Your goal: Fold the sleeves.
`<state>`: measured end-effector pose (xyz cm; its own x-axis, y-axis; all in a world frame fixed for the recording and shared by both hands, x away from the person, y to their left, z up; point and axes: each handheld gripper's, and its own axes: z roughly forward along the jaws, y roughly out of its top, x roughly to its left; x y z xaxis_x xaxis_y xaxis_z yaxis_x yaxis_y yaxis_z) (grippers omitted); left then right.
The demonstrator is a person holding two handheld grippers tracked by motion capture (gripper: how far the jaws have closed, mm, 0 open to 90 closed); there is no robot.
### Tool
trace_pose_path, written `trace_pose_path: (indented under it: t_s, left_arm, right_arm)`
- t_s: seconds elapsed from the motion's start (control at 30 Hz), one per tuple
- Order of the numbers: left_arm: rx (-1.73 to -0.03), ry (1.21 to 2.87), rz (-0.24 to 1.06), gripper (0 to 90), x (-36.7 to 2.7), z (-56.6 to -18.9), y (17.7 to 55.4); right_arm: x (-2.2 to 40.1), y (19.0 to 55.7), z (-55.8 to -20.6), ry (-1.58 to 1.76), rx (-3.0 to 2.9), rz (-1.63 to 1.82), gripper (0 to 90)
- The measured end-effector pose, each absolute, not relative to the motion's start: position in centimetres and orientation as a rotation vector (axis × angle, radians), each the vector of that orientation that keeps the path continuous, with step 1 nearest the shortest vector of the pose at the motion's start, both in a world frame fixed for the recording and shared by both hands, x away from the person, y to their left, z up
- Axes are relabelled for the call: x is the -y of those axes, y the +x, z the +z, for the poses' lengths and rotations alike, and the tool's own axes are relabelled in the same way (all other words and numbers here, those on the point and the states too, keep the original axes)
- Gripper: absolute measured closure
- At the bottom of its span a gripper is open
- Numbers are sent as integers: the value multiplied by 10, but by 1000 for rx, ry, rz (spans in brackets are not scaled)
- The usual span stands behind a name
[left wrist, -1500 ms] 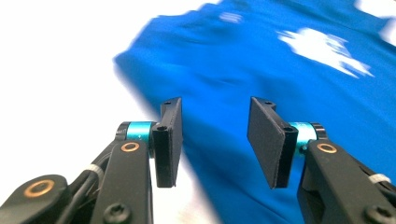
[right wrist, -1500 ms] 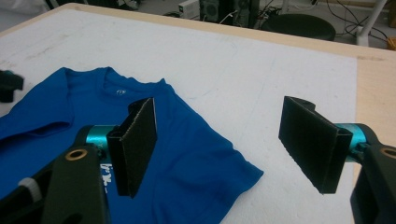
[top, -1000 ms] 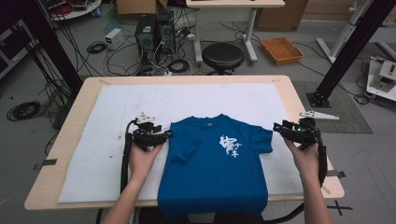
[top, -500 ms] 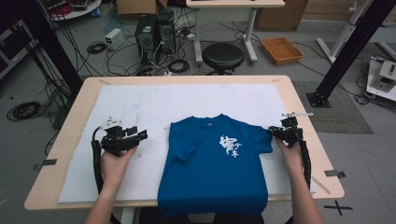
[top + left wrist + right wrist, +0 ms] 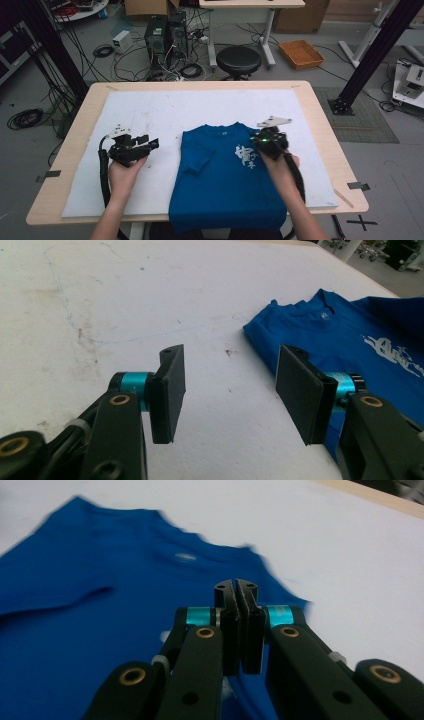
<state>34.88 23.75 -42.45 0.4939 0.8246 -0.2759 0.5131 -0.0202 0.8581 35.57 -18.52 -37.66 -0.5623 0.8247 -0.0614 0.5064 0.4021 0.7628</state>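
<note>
Light wooden rectangular table [image 5: 320, 117], large white felt-like mat [image 5: 165, 112] covering most of it, blue printed T-shirt [image 5: 220, 185] on the mat's near half

overhead view; two close gripper views

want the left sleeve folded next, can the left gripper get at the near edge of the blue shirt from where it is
Probably yes: the left gripper is open over the bare white mat, and nothing lies between it and the blue shirt beside it.
</note>
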Motion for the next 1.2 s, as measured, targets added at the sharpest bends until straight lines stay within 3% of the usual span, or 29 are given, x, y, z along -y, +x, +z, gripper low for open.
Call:
trace_pose_path:
  t_s: [0.17,0.6,0.93,1.1,1.2]
  left_arm:
    - [-1151,1679,355,457,-236,-426,349]
    - [-1120,1733,360,457,-207,-428,359]
    - [-1140,1807,367,457,-179,-437,369]
    - [-1144,1820,363,457,-178,-437,367]
    - [-1137,1826,359,454,-178,-438,367]
  right_arm:
    - [163,356,-373,1079,-2249,1046,748]
    - [259,359,-397,1320,-2084,1159,539]
    - [249,383,-436,1333,-2265,1038,637]
    - [238,382,-442,1228,-2312,933,862]
    - [242,384,-441,1255,-2264,923,873]
